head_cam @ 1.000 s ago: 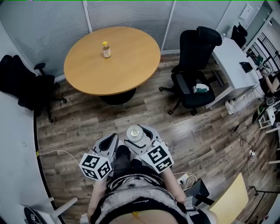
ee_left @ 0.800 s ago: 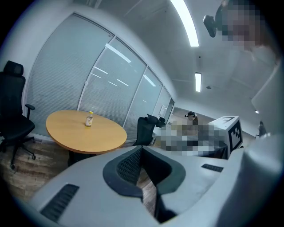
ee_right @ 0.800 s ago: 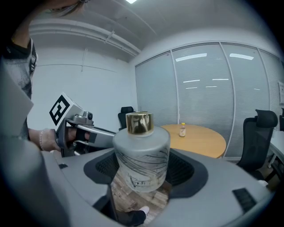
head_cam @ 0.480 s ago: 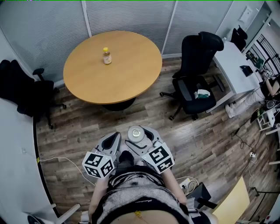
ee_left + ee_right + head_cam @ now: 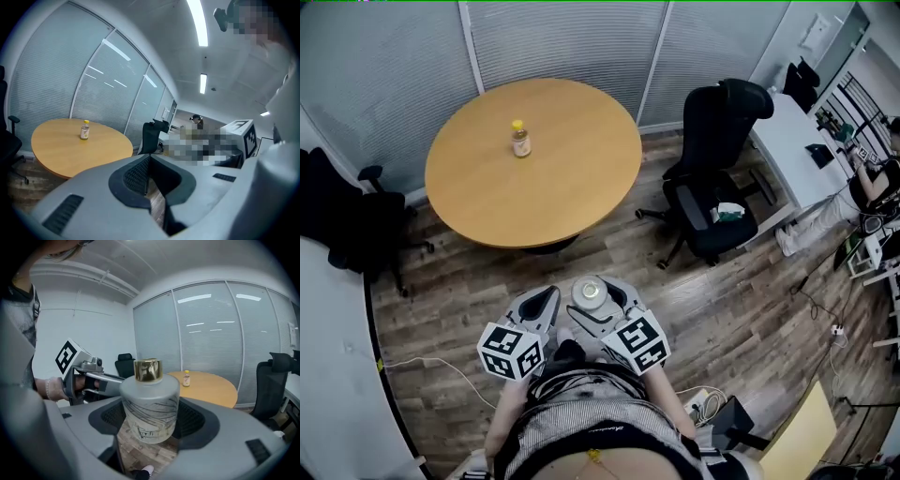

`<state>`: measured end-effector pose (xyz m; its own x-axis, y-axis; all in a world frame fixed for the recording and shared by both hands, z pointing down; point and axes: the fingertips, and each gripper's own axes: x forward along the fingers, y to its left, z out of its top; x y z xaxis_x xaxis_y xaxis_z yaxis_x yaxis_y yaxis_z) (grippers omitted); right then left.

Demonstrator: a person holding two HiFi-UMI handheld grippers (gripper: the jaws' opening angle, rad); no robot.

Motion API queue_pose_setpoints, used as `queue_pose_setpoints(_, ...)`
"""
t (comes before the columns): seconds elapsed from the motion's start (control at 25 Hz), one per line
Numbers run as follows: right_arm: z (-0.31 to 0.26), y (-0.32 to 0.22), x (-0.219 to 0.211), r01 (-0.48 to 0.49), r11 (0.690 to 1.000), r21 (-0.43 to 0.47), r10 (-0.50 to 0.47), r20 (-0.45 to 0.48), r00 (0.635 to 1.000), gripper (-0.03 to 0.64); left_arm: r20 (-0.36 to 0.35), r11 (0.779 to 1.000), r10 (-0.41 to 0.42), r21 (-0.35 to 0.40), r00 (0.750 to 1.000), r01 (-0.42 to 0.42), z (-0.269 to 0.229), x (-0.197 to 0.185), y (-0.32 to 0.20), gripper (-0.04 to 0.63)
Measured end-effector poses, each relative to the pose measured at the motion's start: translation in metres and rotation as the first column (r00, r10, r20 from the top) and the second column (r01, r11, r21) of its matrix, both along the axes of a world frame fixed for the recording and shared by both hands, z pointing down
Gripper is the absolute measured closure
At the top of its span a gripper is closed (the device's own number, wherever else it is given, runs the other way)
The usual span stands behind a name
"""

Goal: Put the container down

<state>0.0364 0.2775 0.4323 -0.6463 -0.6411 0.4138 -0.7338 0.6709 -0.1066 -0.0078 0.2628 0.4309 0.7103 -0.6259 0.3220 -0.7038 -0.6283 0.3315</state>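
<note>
In the head view, the right gripper (image 5: 602,304) carries the frosted container (image 5: 590,291) above the wooden floor, short of the round table (image 5: 581,178) where a small bottle (image 5: 520,139) stands. The left gripper view shows the left gripper (image 5: 147,180) with its jaws pressed together on nothing. The right gripper view shows its jaws clamped on the gold-capped container's sides, holding it upright.

The person is wearing a grey ribbed top (image 5: 581,417), dark trousers (image 5: 566,354) and a beaded bracelet (image 5: 47,389). The left gripper (image 5: 542,298) and right gripper (image 5: 592,293) are showing pale grey shells, black gridded pads (image 5: 110,414) and white cubes (image 5: 510,352) bearing black square markers.
</note>
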Motion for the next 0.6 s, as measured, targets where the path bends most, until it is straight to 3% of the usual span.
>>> queue_pose_setpoints(0.6,0.004,-0.056,-0.031,-0.024,1.000,-0.005,0.024,0.002,1.000,0.272,-0.019,1.000,0.002,-0.021,1.000,-0.002,0.006,-0.035,-0.050,0.574)
